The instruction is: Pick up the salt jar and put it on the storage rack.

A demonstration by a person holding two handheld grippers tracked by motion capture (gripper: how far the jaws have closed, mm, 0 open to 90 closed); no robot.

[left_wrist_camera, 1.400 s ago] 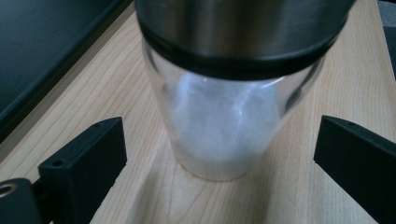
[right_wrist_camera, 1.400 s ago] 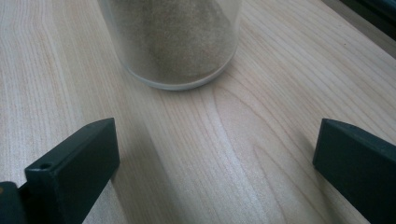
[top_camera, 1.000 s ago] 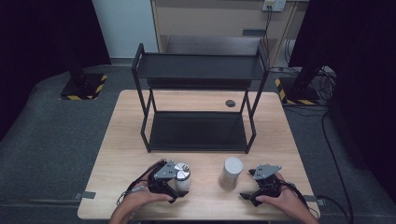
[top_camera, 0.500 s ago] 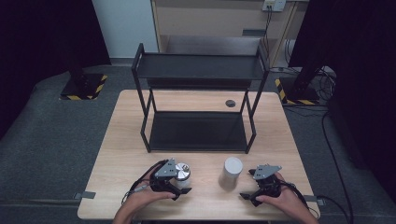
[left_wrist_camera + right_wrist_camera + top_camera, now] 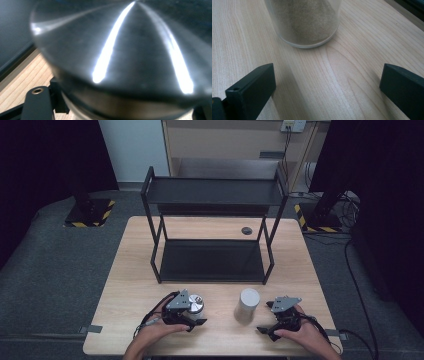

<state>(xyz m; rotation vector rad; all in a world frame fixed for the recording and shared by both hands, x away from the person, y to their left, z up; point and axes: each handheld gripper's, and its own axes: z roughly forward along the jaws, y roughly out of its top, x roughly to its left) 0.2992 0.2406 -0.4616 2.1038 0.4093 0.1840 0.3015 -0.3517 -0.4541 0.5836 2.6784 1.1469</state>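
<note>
A shiny metal container (image 5: 196, 303) stands near the table's front edge, left of centre. My left gripper (image 5: 192, 315) is open, with a jaw on either side of it. In the left gripper view the metal container (image 5: 120, 55) looms very close and blurred above my left gripper (image 5: 117, 111). Whether the jaws touch it I cannot tell. A pale grey cylinder (image 5: 248, 304) stands upright to the right. My right gripper (image 5: 267, 319) is open just right of it. In the right gripper view the cylinder's base (image 5: 307, 22) sits a short way beyond my right gripper (image 5: 327, 85).
A black two-tier metal rack (image 5: 212, 195) takes up the middle and back of the wooden table (image 5: 300, 265). A small dark round disc (image 5: 246, 230) lies behind it. Cables trail from both grippers toward the front edge.
My left gripper has crept a little to the right, closer around the metal container. The right gripper and the cylinder have stayed put.
</note>
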